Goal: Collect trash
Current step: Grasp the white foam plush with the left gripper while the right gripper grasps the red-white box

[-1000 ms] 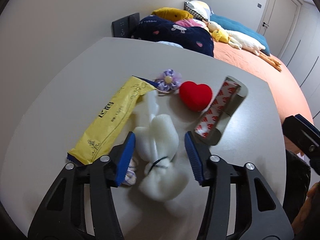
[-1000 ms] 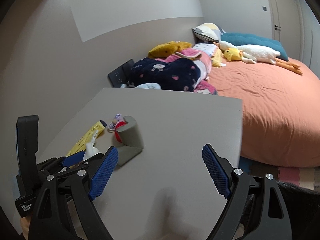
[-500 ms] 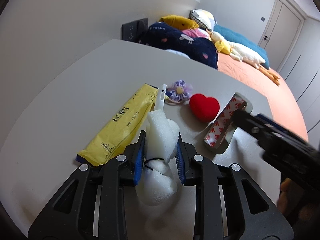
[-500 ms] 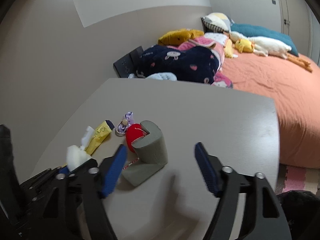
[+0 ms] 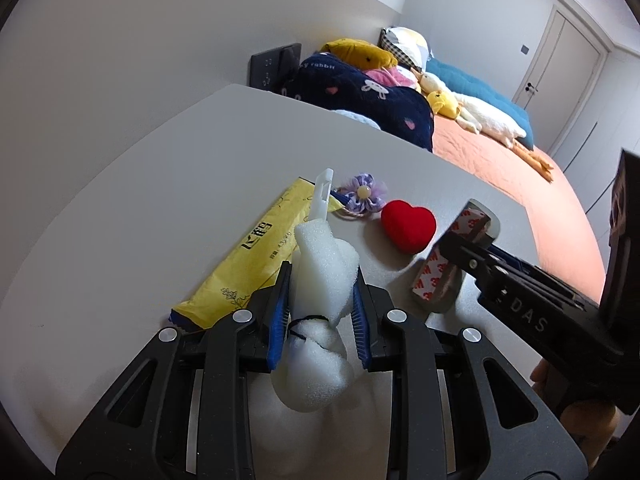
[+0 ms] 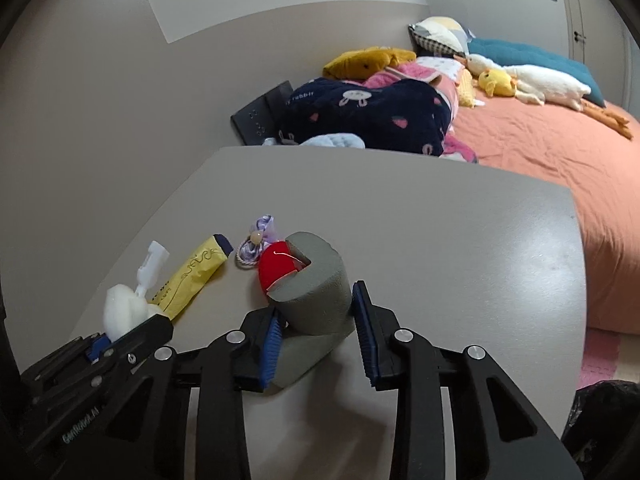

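My left gripper (image 5: 320, 308) is shut on a white foam bundle (image 5: 320, 280) tied with a black band, with a white plastic piece (image 5: 322, 194) sticking out of its top; the bundle also shows in the right wrist view (image 6: 120, 312). My right gripper (image 6: 316, 320) has closed around a grey foam corner guard (image 6: 320, 292) with red-printed tape (image 5: 440, 264); its pads touch both sides. On the grey table (image 5: 160, 200) lie a yellow packet (image 5: 252, 256), a purple flower hair tie (image 5: 362, 196) and a red heart (image 5: 408, 226).
The table's right edge borders a bed with an orange sheet (image 6: 560, 152), a navy blanket (image 6: 368, 116) and plush toys. A black socket panel (image 5: 276, 64) is on the wall behind the table. A black bag (image 6: 600, 420) shows at the lower right.
My left gripper closed on the white foam bundle and lifted it. My right gripper moved left to the grey corner guard and closed around it.
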Available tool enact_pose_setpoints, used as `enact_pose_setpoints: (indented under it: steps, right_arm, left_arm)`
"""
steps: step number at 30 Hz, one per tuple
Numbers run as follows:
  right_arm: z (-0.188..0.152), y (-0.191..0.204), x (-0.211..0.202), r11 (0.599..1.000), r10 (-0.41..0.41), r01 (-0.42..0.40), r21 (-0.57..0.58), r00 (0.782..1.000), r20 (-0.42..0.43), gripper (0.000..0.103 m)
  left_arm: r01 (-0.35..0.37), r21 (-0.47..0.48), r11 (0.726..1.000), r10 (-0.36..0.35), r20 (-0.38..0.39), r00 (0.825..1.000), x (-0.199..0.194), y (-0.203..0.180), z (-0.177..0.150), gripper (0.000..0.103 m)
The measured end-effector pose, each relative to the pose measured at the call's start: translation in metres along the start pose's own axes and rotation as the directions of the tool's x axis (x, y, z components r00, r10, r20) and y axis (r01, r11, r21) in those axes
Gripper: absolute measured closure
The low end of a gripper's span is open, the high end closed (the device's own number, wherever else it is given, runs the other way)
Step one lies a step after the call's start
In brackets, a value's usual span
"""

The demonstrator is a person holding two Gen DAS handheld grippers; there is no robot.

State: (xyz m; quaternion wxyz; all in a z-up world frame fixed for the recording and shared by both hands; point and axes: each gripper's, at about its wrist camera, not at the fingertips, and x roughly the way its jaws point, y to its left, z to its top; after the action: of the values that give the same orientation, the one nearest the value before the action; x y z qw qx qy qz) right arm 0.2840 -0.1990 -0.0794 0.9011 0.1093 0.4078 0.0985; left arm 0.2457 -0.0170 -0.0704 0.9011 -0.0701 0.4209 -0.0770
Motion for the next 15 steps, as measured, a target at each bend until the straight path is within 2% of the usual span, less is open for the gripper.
enact_pose_setpoints:
  steps: [8, 15]
  right_arm:
    - [-0.006, -0.015, -0.03, 1.0, -0.013, 0.012, 0.008, 1.0, 0.017, 0.069]
    - [-0.016, -0.036, -0.057, 0.999, -0.045, 0.044, 0.027, 0.999, 0.024, 0.069]
  left_arm:
    - [0.011, 0.012, 1.0, -0.011, 0.005, 1.0, -0.004, -0.007, -0.001, 0.076]
    - [0.043, 0.045, 0.998, -0.043, 0.006, 0.999, -0.01, -0.034, -0.002, 0.076]
